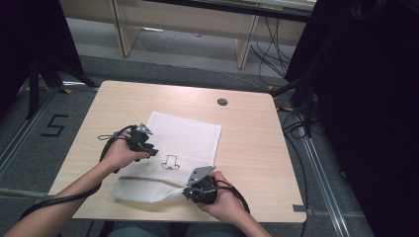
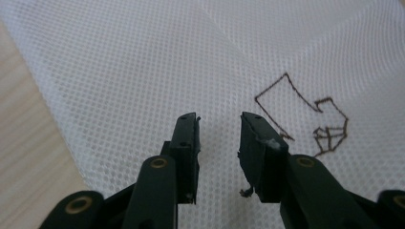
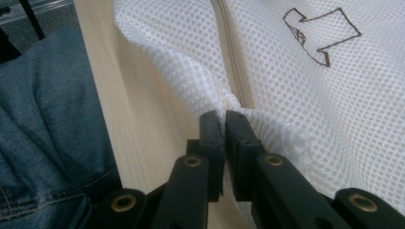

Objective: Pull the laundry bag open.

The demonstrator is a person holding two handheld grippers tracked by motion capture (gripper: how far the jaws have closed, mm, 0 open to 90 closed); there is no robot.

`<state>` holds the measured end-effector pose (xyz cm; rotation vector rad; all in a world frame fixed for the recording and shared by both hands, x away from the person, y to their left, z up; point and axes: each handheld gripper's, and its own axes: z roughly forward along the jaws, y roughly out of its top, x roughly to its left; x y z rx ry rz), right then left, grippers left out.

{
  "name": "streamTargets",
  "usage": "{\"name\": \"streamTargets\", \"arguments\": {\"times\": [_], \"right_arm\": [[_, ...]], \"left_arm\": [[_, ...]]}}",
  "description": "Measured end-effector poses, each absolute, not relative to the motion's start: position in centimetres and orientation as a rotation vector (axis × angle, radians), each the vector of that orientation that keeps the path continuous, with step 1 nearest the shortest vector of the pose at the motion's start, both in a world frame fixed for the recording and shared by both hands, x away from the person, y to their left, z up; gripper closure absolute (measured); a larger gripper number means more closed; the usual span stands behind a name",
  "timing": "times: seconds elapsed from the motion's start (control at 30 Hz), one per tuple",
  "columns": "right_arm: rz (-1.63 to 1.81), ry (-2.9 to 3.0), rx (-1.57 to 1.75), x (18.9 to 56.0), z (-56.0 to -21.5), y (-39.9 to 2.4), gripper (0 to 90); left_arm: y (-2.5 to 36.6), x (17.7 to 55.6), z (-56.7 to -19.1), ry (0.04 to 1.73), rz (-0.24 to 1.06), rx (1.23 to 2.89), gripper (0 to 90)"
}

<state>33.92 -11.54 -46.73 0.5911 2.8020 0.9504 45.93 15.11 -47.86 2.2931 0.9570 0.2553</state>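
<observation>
— Mesh, white and limp, bunches between the pinched jaws of the right gripper: it has the mesh bag by its near edge, beside the zip.

— And the left gripper?

— Jaws parted, nothing gripped, poised over flat fabric left of the drawn arrow. Light stuff, likely to sag; take hems. Bare table lies beyond.

1. I've got two black grippers: the left gripper carries a grey three-cornered plate, as does the right gripper.
2. Brass rivets stud their black jaws.
3. Black cables trail.
4. Blue jeans, forearms unsleeved.
</observation>
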Motion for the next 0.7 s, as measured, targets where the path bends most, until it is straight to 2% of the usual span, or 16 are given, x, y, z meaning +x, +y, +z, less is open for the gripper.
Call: {"name": "streamTargets", "arguments": {"times": [0.17, 0.47, 0.7], "right_arm": [[0.955, 2.791, 0.629, 34.0, -46.8, -12.2, 84.9], [1.033, 2.749, 0.789, 33.6, -45.7, -14.2, 72.4], [1.212, 2.689, 0.925, 33.8, -42.8, -16.8, 69.0]], "left_arm": [[15.5, 45.1, -48.7, 0.945, 0.221, 2.344, 73.1], [16.5, 44.0, -49.1, 0.913, 0.178, 2.408, 73.6], [17.8, 42.5, -48.4, 0.891, 0.198, 2.376, 73.3]]}}
